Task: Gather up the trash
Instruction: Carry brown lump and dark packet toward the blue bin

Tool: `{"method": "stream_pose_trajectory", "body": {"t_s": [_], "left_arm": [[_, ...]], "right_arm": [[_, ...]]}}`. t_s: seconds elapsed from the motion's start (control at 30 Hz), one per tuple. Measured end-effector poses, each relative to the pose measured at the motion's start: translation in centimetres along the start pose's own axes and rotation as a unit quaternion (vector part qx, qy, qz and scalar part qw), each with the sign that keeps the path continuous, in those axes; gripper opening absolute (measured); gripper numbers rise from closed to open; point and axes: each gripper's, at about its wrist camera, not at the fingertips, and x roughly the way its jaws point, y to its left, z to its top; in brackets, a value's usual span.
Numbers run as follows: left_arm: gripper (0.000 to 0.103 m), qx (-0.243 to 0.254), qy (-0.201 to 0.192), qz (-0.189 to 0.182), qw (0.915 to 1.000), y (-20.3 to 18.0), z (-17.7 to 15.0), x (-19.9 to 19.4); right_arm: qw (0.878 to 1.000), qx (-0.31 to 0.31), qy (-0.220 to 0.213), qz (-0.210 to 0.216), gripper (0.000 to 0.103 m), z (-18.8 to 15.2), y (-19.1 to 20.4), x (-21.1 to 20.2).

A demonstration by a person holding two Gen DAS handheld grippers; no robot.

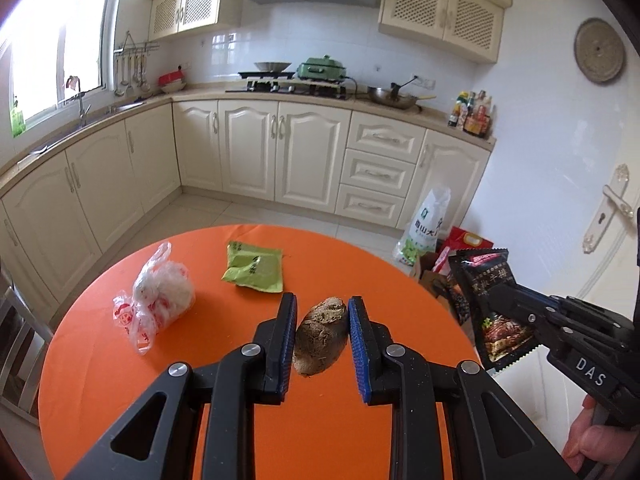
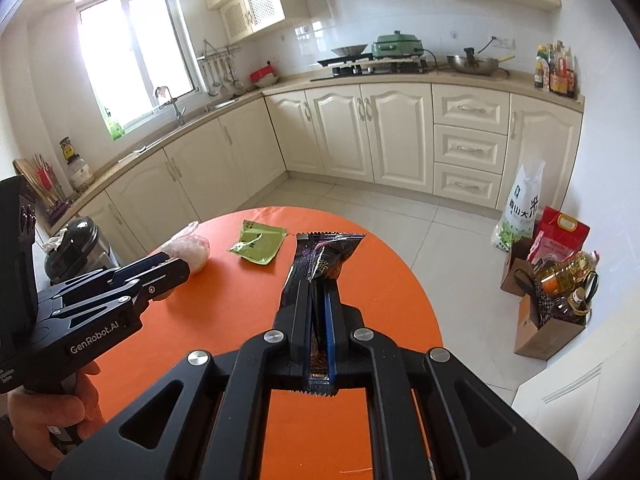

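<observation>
Left gripper (image 1: 322, 309) clamped on brown lump (image 1: 320, 334) at lower centre, right gripper (image 2: 319, 294) clamped on dark wrapper (image 2: 320, 264), orange table (image 1: 248, 360).

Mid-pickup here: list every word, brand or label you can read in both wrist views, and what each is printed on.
"DAS": body of the right gripper.
"GenRobot.AI": body of the left gripper.
"黑椒牛排": black packet in the right gripper.
"山大米": white sack on the floor; first character unclear.
Green packet, printed plastic bag, counter bottles: too small or blurred.
</observation>
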Motion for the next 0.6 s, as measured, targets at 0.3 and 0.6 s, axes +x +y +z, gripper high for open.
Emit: {"method": "stream_pose_trajectory", "body": {"t_s": [0.3, 0.6], "left_arm": [[0.021, 0.047, -0.03, -0.087, 0.9947, -7.8, -1.8, -3.7], [0.021, 0.088, 0.034, -0.173, 0.9803, -16.0, -4.6, -0.7]], "right_arm": [[0.996, 0.032, -0.049, -0.064, 0.004, -0.8, -6.1, -8.6], [0.983, 0.109, -0.045, -0.139, 0.005, -4.8, -15.6, -13.3]]}}
